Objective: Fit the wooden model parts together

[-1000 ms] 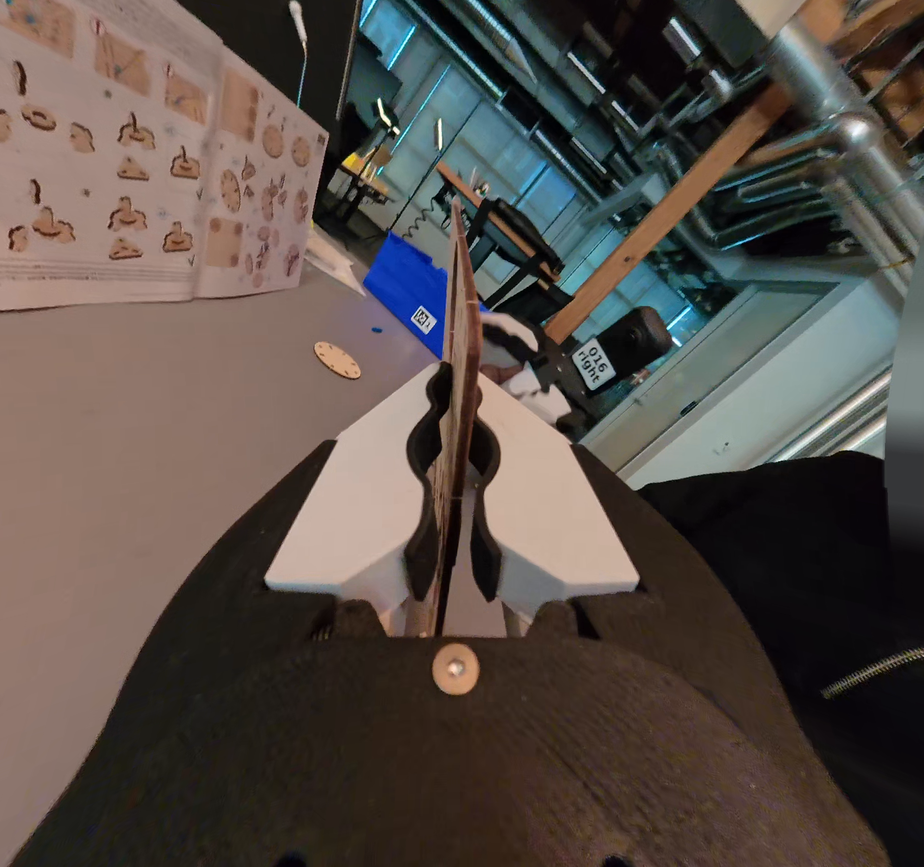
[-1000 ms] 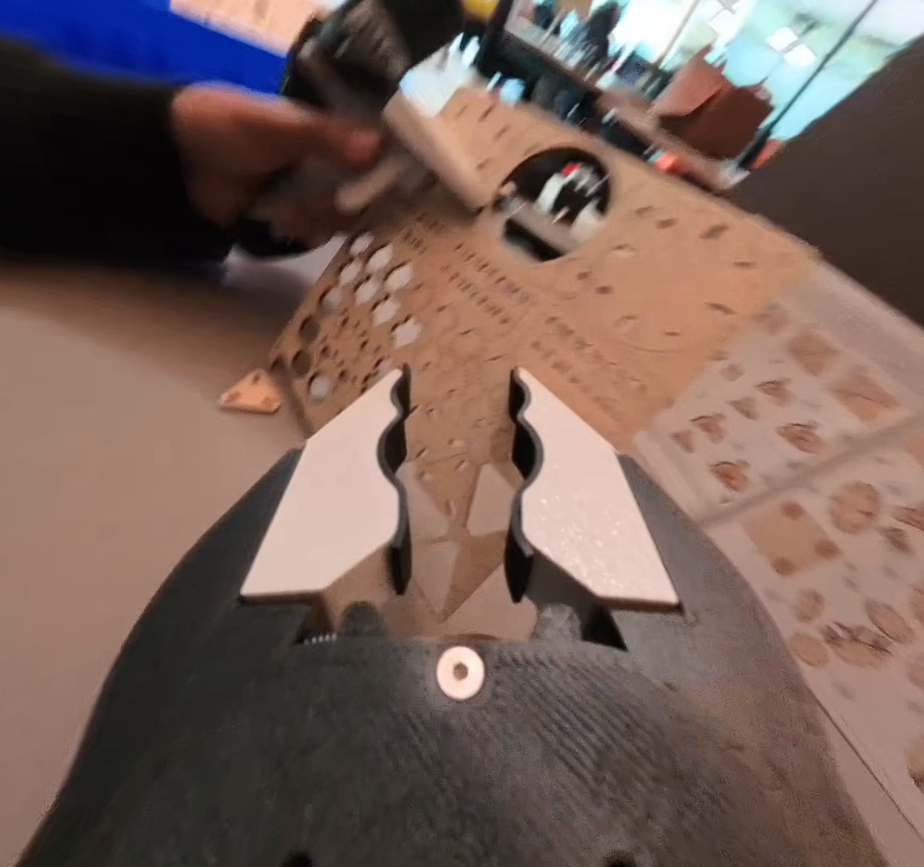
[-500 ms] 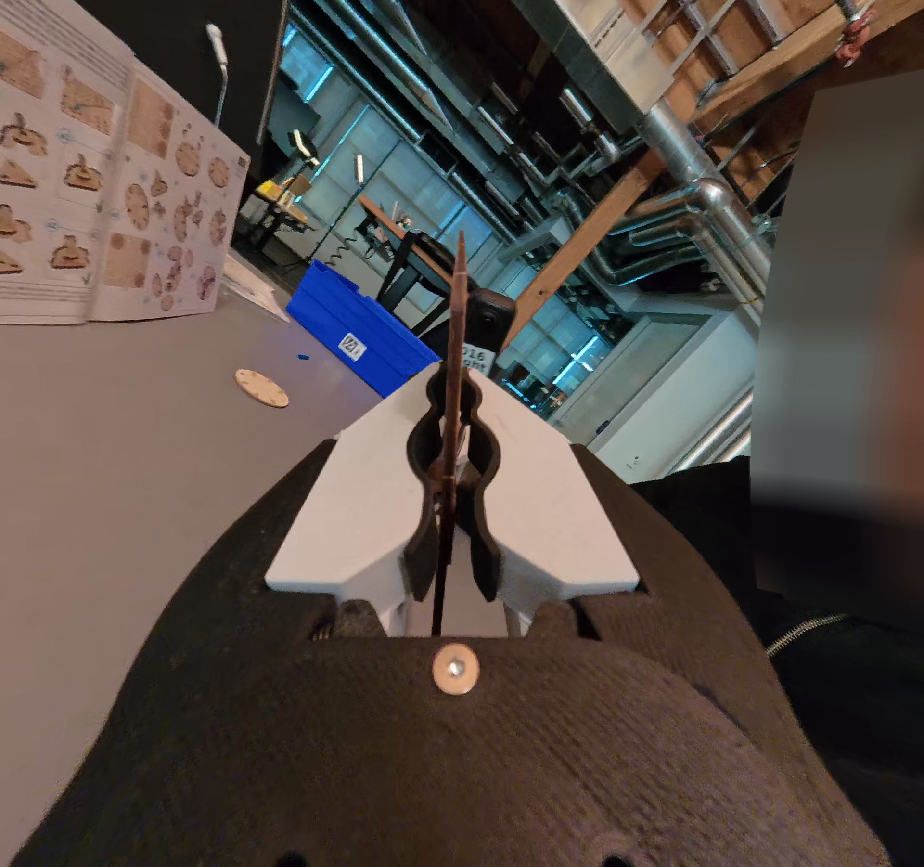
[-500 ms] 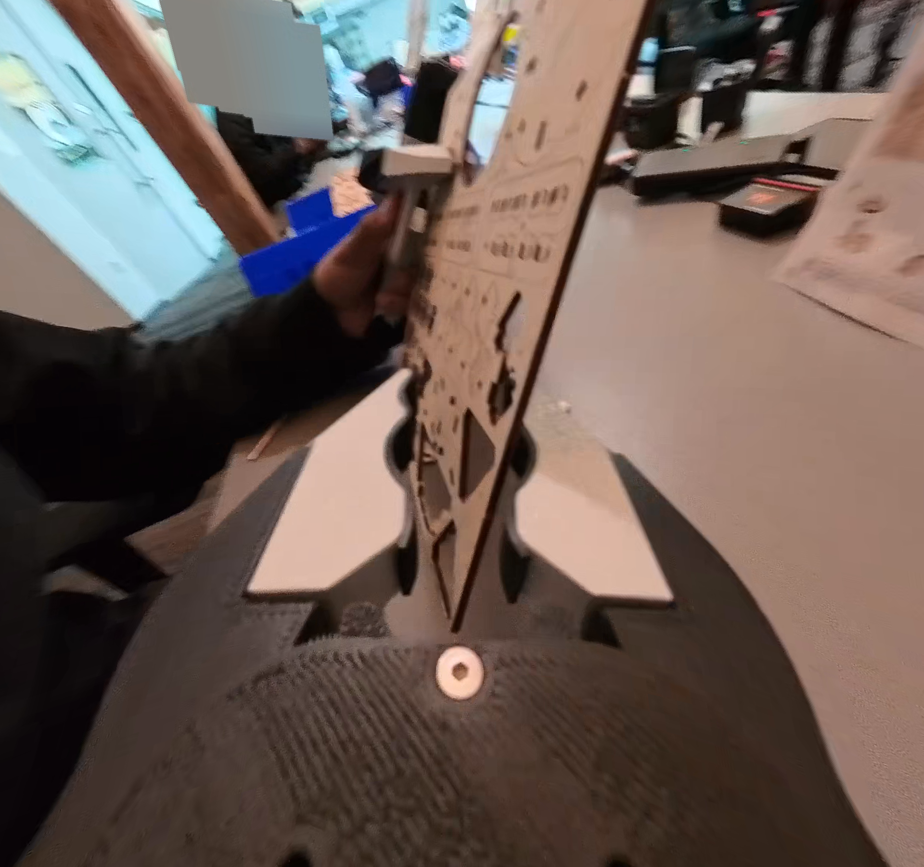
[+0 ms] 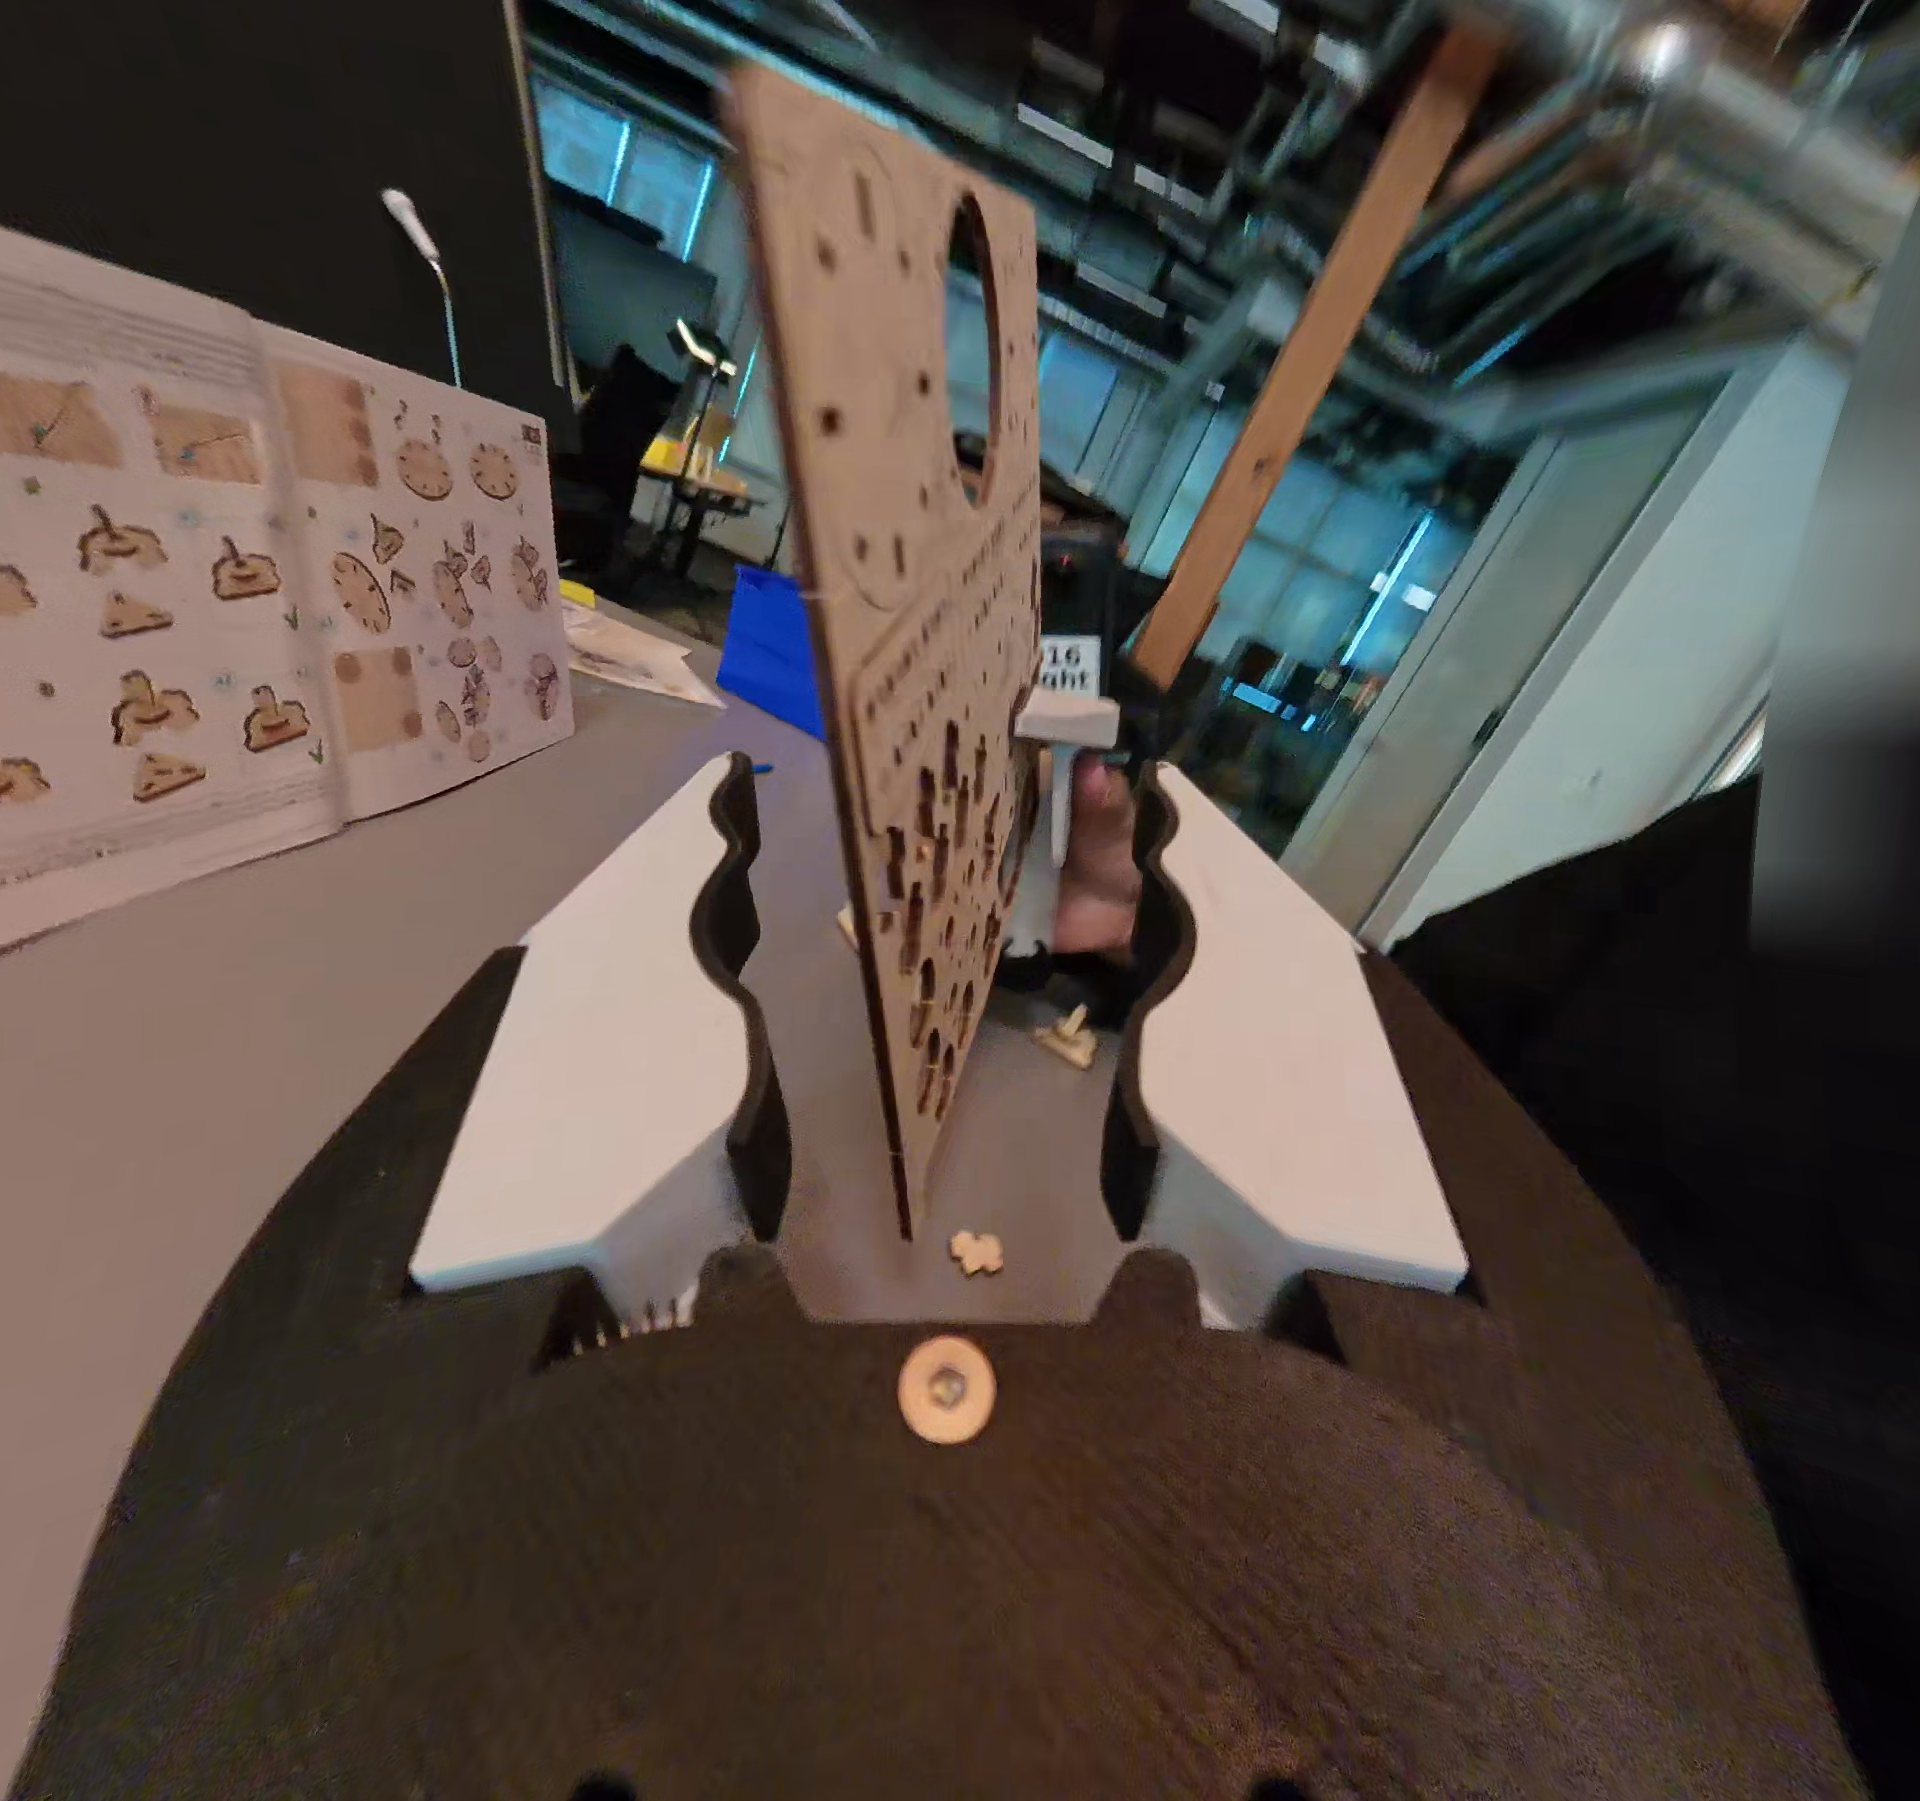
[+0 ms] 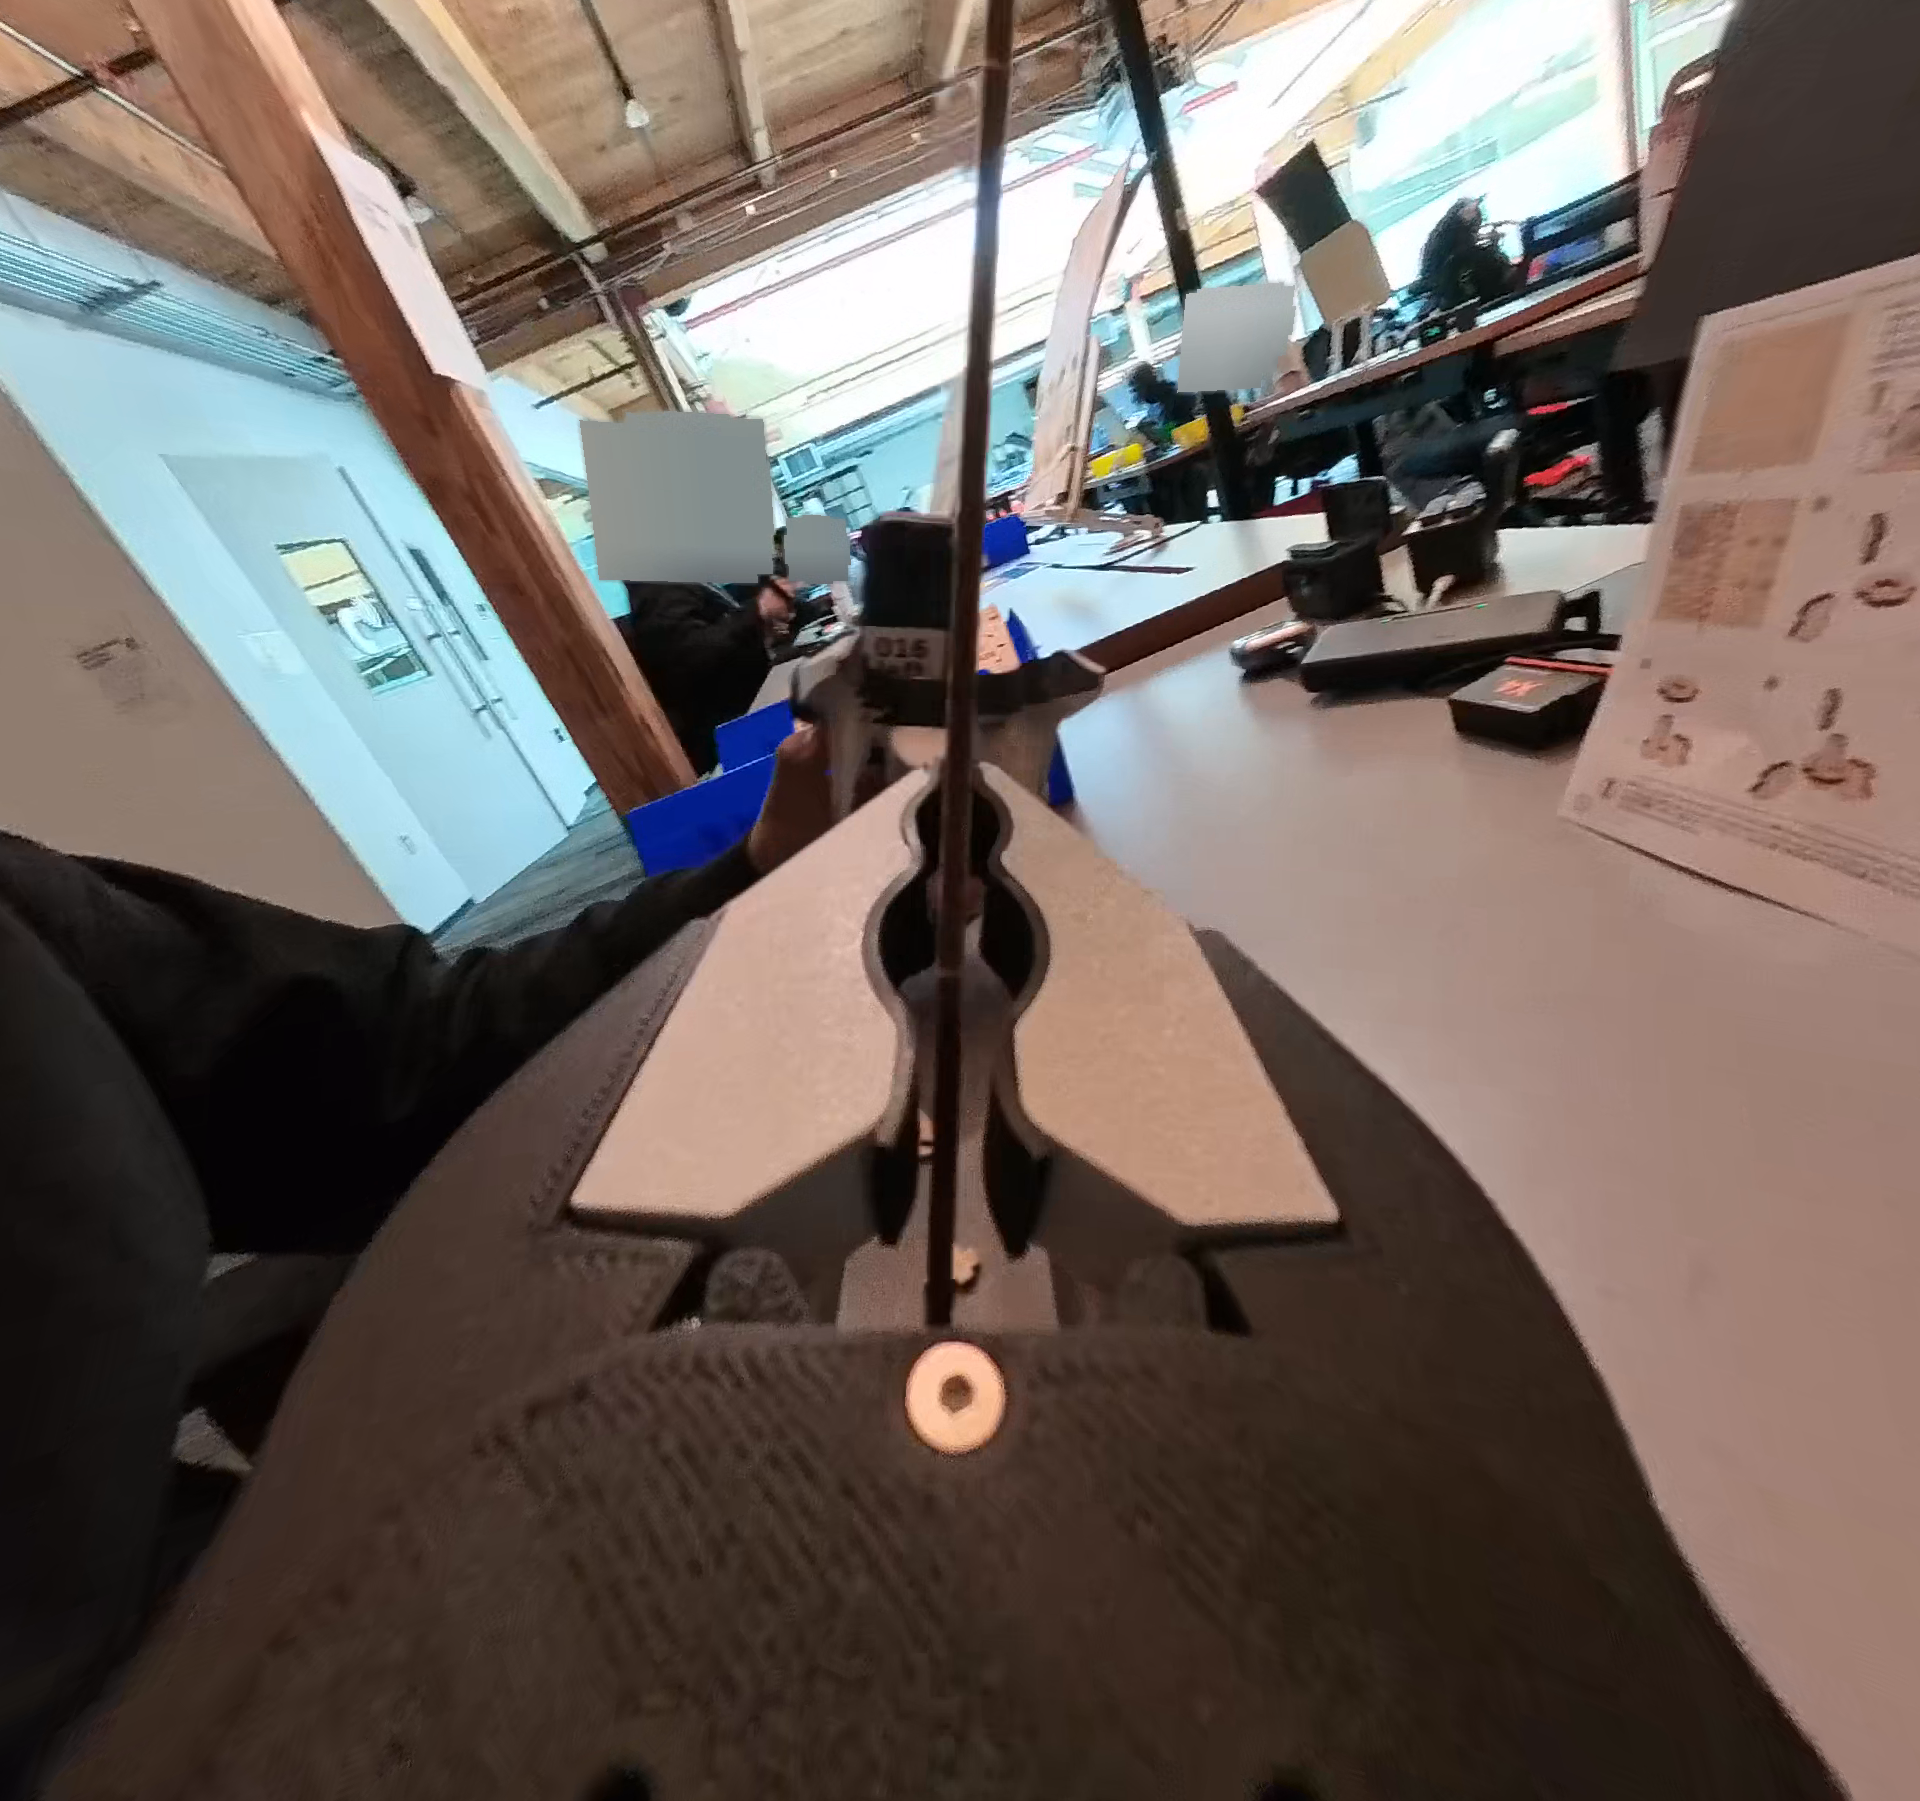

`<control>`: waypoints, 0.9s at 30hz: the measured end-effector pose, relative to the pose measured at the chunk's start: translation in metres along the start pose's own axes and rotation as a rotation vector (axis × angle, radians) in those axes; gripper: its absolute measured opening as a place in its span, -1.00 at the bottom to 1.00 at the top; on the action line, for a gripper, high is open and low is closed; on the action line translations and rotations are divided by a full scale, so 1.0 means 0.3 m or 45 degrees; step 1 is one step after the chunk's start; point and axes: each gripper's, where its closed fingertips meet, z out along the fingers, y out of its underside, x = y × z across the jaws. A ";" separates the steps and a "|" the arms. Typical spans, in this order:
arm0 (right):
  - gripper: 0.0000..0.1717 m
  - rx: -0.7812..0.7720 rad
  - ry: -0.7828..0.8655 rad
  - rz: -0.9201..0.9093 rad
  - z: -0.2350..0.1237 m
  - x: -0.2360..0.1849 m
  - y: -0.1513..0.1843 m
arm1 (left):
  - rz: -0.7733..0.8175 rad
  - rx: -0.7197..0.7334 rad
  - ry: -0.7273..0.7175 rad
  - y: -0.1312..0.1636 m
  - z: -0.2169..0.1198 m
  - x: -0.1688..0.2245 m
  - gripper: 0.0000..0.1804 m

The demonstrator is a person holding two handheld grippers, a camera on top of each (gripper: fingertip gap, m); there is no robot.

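Right gripper (image 6: 954, 795) clamped shut on the thin wooden sheet (image 6: 961, 608), seen edge-on as a dark line rising from between the two pads, which press on both its faces. Upright in that grip, well above the grey table (image 6: 1455, 920).

Left gripper (image 5: 940, 785) spread wide, white fingers (image 5: 623, 1003) well apart, nothing pinched. Same wooden sheet (image 5: 904, 608) standing on edge in the open gap, nearer the left pad than the right but clear of both; pale brown, laser-cut, full of small slots and one large oval hole near the top. Lower corner just above the table, beside a tiny wooden piece (image 5: 977, 1252) lying on the grey top. Another small wooden bit (image 5: 1070, 1039) a little farther on.

Beyond the sheet, a hand (image 5: 1096, 868) on the white handle of the right gripper. From the right wrist view, the left gripper (image 6: 914, 712) facing back, held by a hand (image 6: 790, 795) in a black sleeve (image 6: 364, 1003).

Farther out: an open instruction booklet (image 5: 260, 588) propped to the left, a blue bin (image 5: 769, 650) behind, loose papers (image 5: 634, 655) near it. On the other side a printed sheet (image 6: 1766, 608), a flat black device (image 6: 1434, 634) and a small black box (image 6: 1527, 702) on the table.
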 end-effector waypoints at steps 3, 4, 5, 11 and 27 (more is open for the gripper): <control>-1.00 0.020 0.002 -0.014 0.011 -0.010 0.000 | 0.144 -0.098 -0.021 0.043 0.034 0.026 -0.26; -1.00 0.033 -0.016 0.000 0.017 -0.019 0.001 | 0.166 -0.101 -0.023 0.047 0.039 0.031 -0.33; -0.99 0.044 -0.035 0.016 0.024 -0.029 0.003 | 0.170 -0.081 -0.018 0.044 0.040 0.035 -0.38; -1.00 -0.012 -0.069 0.014 0.063 -0.055 0.049 | 0.053 0.029 0.104 0.001 0.004 0.062 -0.94; -0.98 -0.013 0.034 -0.051 0.073 -0.045 0.048 | 0.132 -0.046 -0.037 0.004 0.001 0.048 -0.96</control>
